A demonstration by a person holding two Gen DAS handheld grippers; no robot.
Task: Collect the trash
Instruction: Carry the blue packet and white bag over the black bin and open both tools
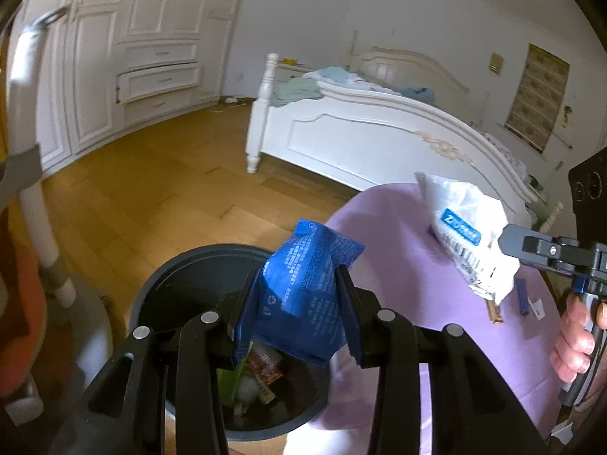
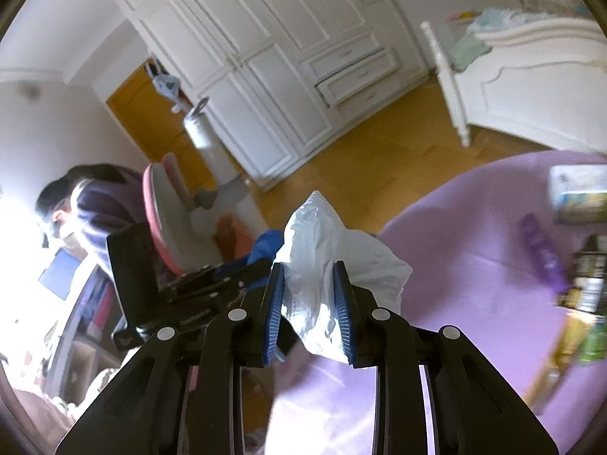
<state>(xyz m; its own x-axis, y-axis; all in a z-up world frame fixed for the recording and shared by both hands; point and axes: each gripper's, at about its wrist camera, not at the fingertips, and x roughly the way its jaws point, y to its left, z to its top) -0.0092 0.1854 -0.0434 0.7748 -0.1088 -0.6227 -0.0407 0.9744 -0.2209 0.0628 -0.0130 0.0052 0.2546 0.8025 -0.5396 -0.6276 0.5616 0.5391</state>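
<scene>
Two grippers, two catches! The left gripper has its jaws clamped on a crumpled blue wrapper, which sits right over the open mouth of the dark bin; down inside, at six o'clock from the wrapper, colourful scraps already lie on the bottom. Over at three o'clock in the left wrist view, the right gripper pinches a white crinkled packet with a blue label, held above the lilac table, and a hand wraps its handle. From the right wrist view, that right gripper squeezes the white packet between blue ribbed pads, jaws narrow. Out at three o'clock on the lilac table lie more blurred wrappers. Beyond, at twelve, a white wardrobe and a white bed.
</scene>
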